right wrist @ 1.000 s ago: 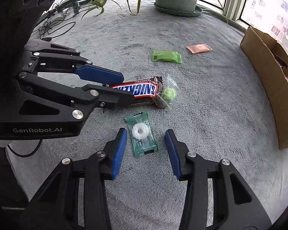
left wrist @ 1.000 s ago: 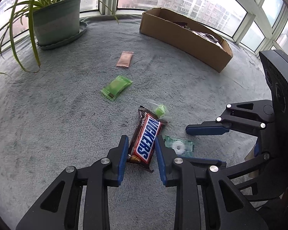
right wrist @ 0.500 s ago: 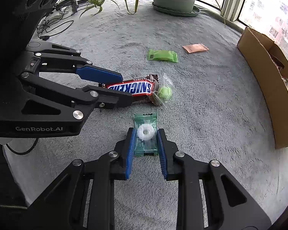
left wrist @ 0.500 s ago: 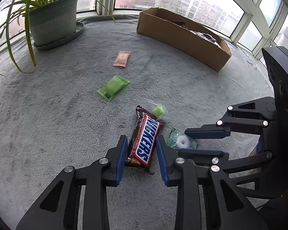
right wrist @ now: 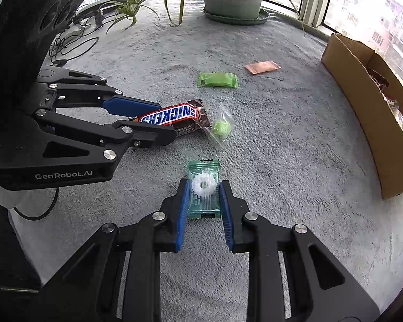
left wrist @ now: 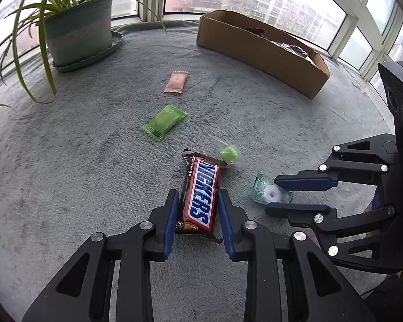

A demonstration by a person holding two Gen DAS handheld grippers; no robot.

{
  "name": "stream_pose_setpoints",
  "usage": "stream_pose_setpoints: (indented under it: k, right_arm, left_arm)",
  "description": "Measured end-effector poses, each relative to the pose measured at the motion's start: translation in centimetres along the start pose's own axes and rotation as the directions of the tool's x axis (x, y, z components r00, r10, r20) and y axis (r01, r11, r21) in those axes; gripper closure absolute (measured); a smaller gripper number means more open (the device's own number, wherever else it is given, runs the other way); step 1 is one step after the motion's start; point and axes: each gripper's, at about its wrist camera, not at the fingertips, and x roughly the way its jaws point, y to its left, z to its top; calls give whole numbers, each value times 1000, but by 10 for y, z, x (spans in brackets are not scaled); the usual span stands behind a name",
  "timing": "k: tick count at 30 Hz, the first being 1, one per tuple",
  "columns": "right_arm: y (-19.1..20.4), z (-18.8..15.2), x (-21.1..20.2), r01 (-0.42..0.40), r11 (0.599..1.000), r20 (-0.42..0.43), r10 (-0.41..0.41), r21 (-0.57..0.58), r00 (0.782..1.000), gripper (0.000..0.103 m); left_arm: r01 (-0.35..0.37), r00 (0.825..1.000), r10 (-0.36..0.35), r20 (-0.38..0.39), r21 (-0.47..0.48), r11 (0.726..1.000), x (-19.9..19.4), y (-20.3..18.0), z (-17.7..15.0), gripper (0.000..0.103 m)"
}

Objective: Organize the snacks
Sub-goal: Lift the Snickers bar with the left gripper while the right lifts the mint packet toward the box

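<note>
My left gripper (left wrist: 197,201) is shut on a Snickers bar (left wrist: 201,198), held just above the grey cloth; it also shows in the right wrist view (right wrist: 166,118). My right gripper (right wrist: 203,190) is shut on a green-wrapped ring mint (right wrist: 203,187), also seen in the left wrist view (left wrist: 268,193). A clear-wrapped green candy (left wrist: 229,153) lies just beyond the bar. A green packet (left wrist: 165,122) and a pink packet (left wrist: 176,82) lie farther off. The cardboard box (left wrist: 260,53) with snacks inside stands at the back right.
A potted spider plant (left wrist: 78,35) on a saucer stands at the back left, its leaves hanging over the cloth. Windows ring the far edge. Cables (right wrist: 67,43) lie at the left edge in the right wrist view.
My right gripper closed on the ring mint and lifted it slightly. My left gripper kept its hold on the Snickers bar and raised it a little.
</note>
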Motion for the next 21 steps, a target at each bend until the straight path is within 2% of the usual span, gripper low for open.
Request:
stream_pose_setpoints:
  k: [9,21]
  right_arm:
    - [-16,2,-27,21,999,64,-25,50,998,80]
    - [-63,5,-69,84,982,153,-111,170,982,80]
  left_arm:
    - [-14,998,15,64,-10,1000,-26,-1,8,76]
    - [7,984,-13,179,34,999,-58,-21,44,76]
